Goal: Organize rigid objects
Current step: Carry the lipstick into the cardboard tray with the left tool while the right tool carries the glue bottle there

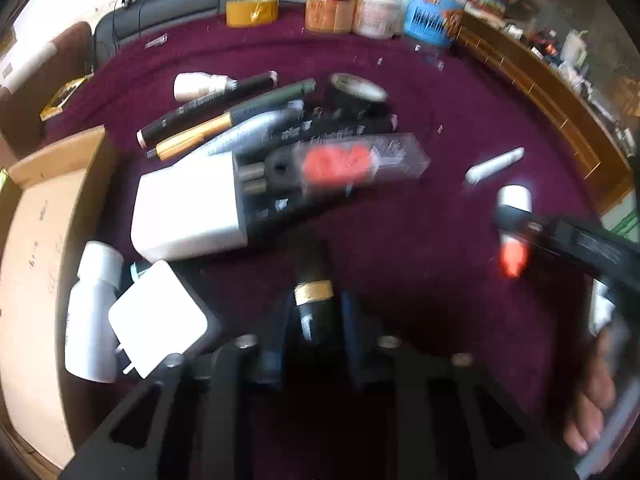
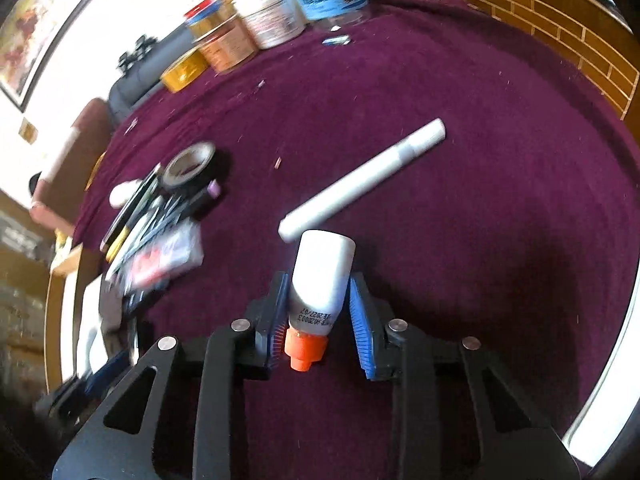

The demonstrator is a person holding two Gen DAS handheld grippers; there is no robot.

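Note:
In the left wrist view my left gripper (image 1: 314, 307) is shut on a black pen with a gold band (image 1: 313, 276), low over the purple cloth. Just beyond it lies a heap of pens and markers (image 1: 224, 128), a black tape roll (image 1: 356, 90), a clear box with red contents (image 1: 356, 162) and a white charger (image 1: 188, 210). My right gripper (image 2: 322, 294) is shut on a small white bottle with an orange cap (image 2: 322, 268), its blue pads (image 2: 360, 312) against the sides. The same bottle (image 1: 514, 200) appears at the right of the left wrist view.
A white marker (image 2: 360, 180) lies alone on the cloth beyond the bottle. A white plug adapter (image 1: 160, 320) and a white tube (image 1: 92, 312) lie beside an open cardboard box (image 1: 36, 240) at the left. Jars (image 1: 376, 8) and a yellow tape roll (image 1: 252, 10) line the far edge. A hand (image 1: 592, 400) shows at lower right.

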